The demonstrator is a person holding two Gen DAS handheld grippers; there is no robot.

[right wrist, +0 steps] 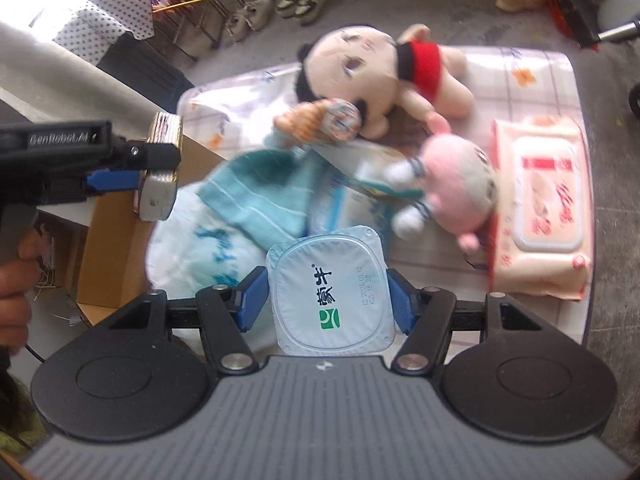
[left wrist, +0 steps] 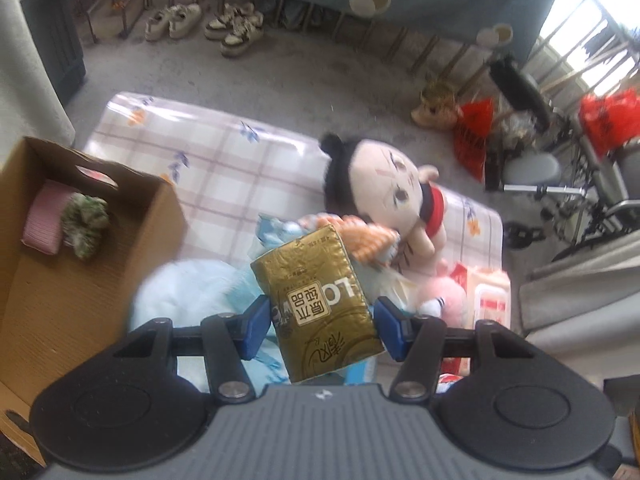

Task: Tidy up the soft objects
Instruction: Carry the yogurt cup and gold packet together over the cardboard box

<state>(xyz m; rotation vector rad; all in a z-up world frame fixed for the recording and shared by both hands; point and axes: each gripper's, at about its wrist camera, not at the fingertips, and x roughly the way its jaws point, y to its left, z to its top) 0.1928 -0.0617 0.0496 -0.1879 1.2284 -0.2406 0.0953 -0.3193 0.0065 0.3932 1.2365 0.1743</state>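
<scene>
Tissue pack, gold and squashy, sat squeezed in the left claw; the right claw pinched a light yogurt cup by its sides.

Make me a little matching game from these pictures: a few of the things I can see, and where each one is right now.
Things:
1. gold tissue pack
2. sealed yogurt cup
3. green scrunchie
4. wet wipes pack

Places:
A. lying on the checked mat
B. inside the cardboard box
C. gripped by the right gripper
D. gripped by the left gripper

Pairs: 1-D, 2-C, 3-B, 4-A
</scene>
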